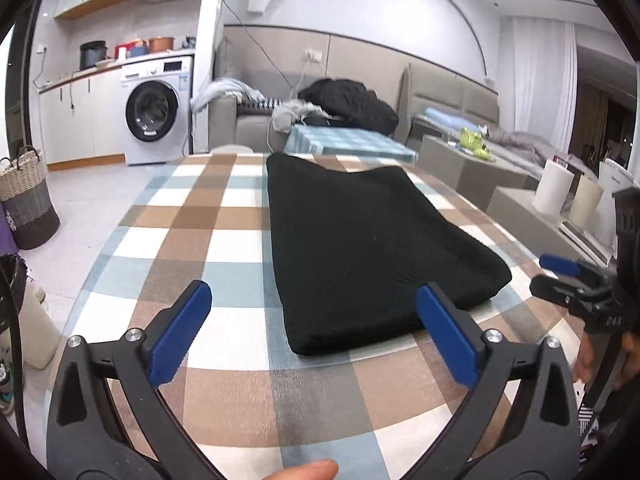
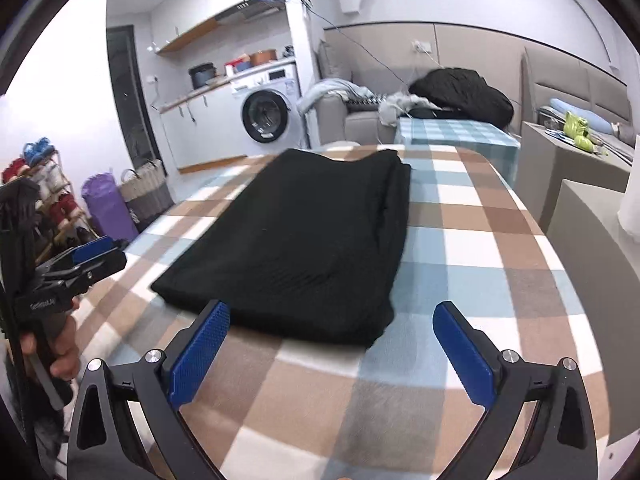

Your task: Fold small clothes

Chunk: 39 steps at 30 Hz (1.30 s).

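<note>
The black garment lay folded into a flat rectangle mid-bench, apparently finished, while the left gripper and right gripper stood near it, jaws wide and empty.

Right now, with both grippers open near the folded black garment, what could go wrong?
1. The left gripper frames the near corner of the black garment; closing here might snag and undo the fold.
2. The stacked layers along its side edge could slip apart if only the top one is pinched.
3. The right gripper hovers close; dragging may rumple the checked tablecloth.
</note>
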Motion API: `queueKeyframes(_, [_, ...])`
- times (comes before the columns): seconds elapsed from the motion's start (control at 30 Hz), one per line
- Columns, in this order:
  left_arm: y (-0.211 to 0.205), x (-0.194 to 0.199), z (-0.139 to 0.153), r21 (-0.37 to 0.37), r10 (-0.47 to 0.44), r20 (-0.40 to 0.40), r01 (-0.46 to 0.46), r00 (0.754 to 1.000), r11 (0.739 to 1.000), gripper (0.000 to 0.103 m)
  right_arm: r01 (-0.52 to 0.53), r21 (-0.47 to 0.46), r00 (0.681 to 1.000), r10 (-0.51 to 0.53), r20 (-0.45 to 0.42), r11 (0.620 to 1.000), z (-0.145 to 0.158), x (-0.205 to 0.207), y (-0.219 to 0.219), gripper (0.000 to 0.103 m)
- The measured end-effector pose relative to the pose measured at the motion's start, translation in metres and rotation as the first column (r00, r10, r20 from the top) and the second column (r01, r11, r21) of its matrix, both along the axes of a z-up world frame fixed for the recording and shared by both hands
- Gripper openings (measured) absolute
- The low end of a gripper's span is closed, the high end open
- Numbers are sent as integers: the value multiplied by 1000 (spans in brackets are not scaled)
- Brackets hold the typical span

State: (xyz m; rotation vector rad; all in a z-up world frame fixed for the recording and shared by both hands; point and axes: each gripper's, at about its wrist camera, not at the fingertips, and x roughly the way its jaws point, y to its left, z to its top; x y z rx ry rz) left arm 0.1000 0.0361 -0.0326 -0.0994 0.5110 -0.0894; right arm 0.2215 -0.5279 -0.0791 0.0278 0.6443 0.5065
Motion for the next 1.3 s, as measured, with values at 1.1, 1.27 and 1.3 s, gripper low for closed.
queueKeyframes(1.1, [0,-25,-26,31,12,20,-13,1000,999,102,-5,158,993,-13,118,987,-11,-22,-20,103])
queueKeyframes(1.27, [-1,-25,-26,30,14,20,-14,1000,999,102,-4,165,993,-15,114,986,-11,-21,-21,103])
queueKeyframes(1.3, [-1,-26,-26,30,12,20,-13,1000,999,102,-4,163,993,-15,115,987,-11,-21,-21,103])
